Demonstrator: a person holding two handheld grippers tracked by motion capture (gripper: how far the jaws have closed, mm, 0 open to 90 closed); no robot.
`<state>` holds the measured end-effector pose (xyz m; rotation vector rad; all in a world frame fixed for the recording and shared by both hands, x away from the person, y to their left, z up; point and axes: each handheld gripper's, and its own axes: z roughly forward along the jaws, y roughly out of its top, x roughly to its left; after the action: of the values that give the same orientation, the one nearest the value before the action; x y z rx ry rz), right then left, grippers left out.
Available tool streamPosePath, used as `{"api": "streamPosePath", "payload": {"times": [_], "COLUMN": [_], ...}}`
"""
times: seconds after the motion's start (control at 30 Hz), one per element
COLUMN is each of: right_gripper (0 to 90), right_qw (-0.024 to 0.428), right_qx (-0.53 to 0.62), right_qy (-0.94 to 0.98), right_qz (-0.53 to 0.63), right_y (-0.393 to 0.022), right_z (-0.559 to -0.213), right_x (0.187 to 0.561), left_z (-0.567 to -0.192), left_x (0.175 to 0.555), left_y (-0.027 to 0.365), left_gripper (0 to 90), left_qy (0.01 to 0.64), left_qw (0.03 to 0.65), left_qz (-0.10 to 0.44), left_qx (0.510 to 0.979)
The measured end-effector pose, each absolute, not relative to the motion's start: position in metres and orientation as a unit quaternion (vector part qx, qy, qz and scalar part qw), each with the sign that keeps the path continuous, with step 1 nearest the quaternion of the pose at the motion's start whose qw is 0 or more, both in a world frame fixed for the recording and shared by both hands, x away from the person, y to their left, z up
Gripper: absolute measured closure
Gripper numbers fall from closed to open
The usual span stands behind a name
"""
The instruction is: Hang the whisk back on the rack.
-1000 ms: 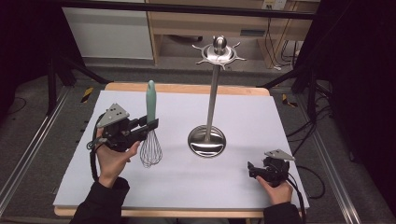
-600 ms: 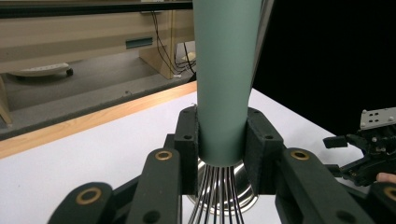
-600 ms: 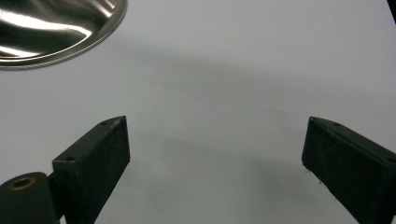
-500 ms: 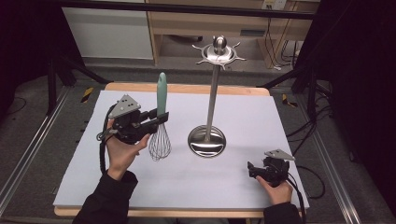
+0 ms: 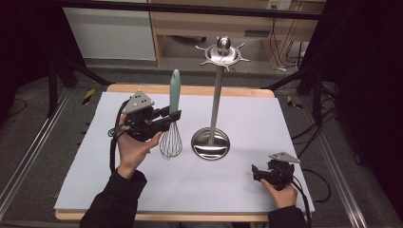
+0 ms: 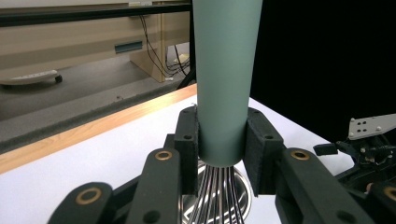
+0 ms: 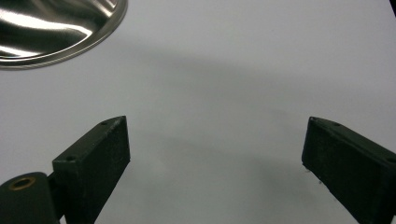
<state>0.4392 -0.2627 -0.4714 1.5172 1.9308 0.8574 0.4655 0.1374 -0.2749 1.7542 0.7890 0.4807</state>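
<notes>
A whisk (image 5: pixel 173 116) with a pale green handle (image 6: pixel 223 70) and a wire head stands upright, handle up, held above the white table. My left gripper (image 5: pixel 170 117) is shut on the lower end of the handle, just over the wires (image 6: pixel 218 196). Right of it rises a steel utensil stand (image 5: pixel 215 90) with a round base (image 5: pixel 210 144) and a hooked crown at the top. My right gripper (image 5: pixel 255 171) rests low at the front right of the table, its jaws wide open over bare white surface (image 7: pixel 215 140), with the stand's base (image 7: pixel 56 28) at the upper left.
The white table top (image 5: pixel 247 114) has a wooden edge at the back. Beyond it are a wooden cabinet (image 5: pixel 204 28) and cables on a dark floor. Metal rails run along both sides of the table.
My left gripper has carried the whisk to the right and a little higher, closer to the stand. The right gripper has stayed in place.
</notes>
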Motion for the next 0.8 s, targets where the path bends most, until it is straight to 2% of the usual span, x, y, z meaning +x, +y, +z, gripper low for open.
{"api": "streamPosePath", "payload": {"times": [0.8], "right_gripper": [8.4], "right_qw": [0.266], "right_qx": [0.56], "right_qy": [0.716], "right_qz": [0.321], "right_y": [-0.264], "right_z": [-0.471], "right_x": [0.439], "left_z": [-0.253], "left_x": [0.469], "left_y": [0.113], "left_gripper": [68.7], "left_qy": [0.315], "left_qw": [0.534], "left_qz": [0.22], "left_qx": [0.753]}}
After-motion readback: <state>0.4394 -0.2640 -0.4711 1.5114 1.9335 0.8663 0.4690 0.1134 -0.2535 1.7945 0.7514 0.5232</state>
